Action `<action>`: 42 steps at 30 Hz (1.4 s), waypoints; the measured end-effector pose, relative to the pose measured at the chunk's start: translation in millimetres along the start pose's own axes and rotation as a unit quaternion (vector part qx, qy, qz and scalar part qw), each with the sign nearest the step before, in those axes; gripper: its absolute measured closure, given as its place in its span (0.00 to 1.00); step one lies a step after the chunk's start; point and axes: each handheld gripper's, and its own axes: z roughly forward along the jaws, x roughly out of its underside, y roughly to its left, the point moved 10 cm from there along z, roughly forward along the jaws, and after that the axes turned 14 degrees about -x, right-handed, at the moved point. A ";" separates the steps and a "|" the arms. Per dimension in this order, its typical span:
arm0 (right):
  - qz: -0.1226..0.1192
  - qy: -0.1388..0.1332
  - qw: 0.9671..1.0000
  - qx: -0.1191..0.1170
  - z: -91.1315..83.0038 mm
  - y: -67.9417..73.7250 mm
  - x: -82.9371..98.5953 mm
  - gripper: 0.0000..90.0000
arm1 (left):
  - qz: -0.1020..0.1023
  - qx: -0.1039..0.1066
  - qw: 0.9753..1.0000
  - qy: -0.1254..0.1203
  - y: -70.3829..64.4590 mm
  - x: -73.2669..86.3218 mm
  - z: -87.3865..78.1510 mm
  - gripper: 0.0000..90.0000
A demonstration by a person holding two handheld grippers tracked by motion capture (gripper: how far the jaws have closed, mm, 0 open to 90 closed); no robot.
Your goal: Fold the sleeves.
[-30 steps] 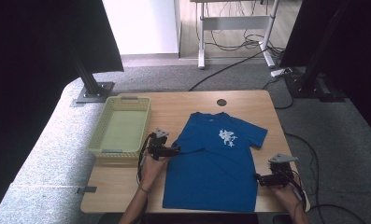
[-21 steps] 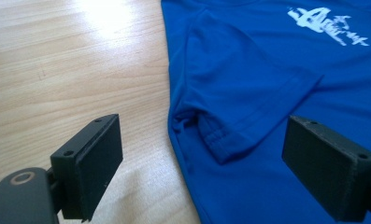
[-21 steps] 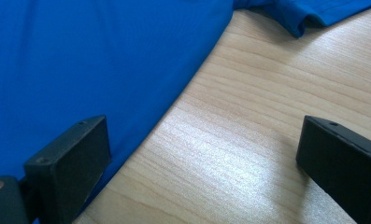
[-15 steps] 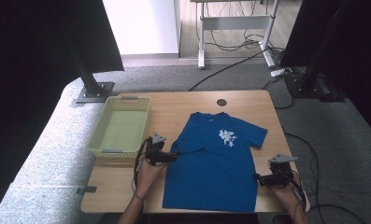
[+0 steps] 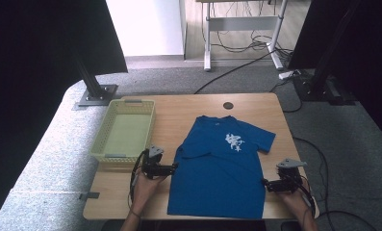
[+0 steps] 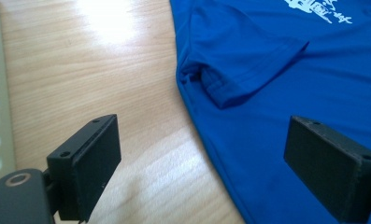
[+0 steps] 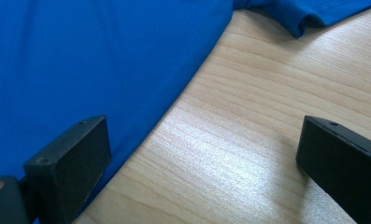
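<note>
Your blue T-shirt (image 5: 222,168) lies face up on the wooden worktop (image 5: 179,115), collar toward the far edge, hem toward you, with a white print (image 5: 234,141) on the chest. Its left sleeve (image 6: 241,70) is already folded inward over the body, while the right sleeve (image 5: 264,139) lies spread flat toward the right. That reads as a fold just begun: one sleeve in, the other sleeve and the body folds left to do.

Your left gripper (image 5: 171,168) sits at the shirt's left edge, below the folded sleeve. In the left gripper view its jaws are spread wide and pinch nothing, one over bare wood and the other over the blue cloth, so the shirt's side seam runs between them. Your right gripper (image 5: 265,184) sits at the right edge near the hem corner. In the right gripper view its jaws are spread as well and hold nothing, with the shirt's edge passing by the left one and bare wood ahead.

On the far left stands a pale yellow basket (image 5: 102,144), well apart from the shirt, likely where the folded shirt ends up.
</note>
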 end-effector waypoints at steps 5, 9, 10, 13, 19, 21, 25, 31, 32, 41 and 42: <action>0.000 0.000 1.000 0.000 0.0 0.0 0.0 0.03 | 0.008 -0.006 1.000 0.003 0.3 9.3 -3.1 0.12; 0.000 0.000 1.000 0.000 0.0 0.0 0.0 0.03 | 0.014 -0.010 1.000 0.010 -0.1 18.4 -3.7 0.12; 0.000 0.000 1.000 0.000 0.0 0.0 0.0 0.03 | 0.016 -0.011 1.000 0.013 0.0 20.9 -3.9 0.12; 0.000 0.000 1.000 0.000 0.0 -0.1 0.0 0.03 | 0.020 -0.015 1.000 0.019 0.0 28.5 -3.4 0.12; 0.000 0.000 1.000 0.000 0.0 -0.1 -0.1 0.03 | 0.026 -0.028 0.999 0.035 5.1 40.6 -0.3 0.12; 0.001 0.000 1.000 -0.001 -0.1 -0.1 0.0 0.03 | 0.026 -0.030 0.998 0.039 6.6 43.5 1.4 0.12; 0.001 0.000 1.000 -0.001 -0.1 -0.1 -0.1 0.03 | 0.030 -0.032 0.998 0.038 6.9 44.4 2.5 0.10; 0.005 -0.004 1.000 0.000 -0.4 -0.4 -0.6 0.04 | 0.030 -0.035 0.998 0.043 8.4 44.7 3.9 0.07; 0.008 -0.007 1.000 -0.001 -0.7 -0.3 -1.1 0.06 | 0.029 -0.035 0.998 0.044 8.6 44.7 4.2 0.07; 0.011 -0.024 1.000 -0.008 -2.6 0.7 -13.5 0.07 | 0.028 -0.038 0.998 0.050 9.7 45.5 5.5 0.02; 0.010 -0.025 1.000 -0.007 -3.0 0.8 -15.5 0.07 | 0.027 -0.039 0.998 0.051 10.0 45.6 5.8 0.01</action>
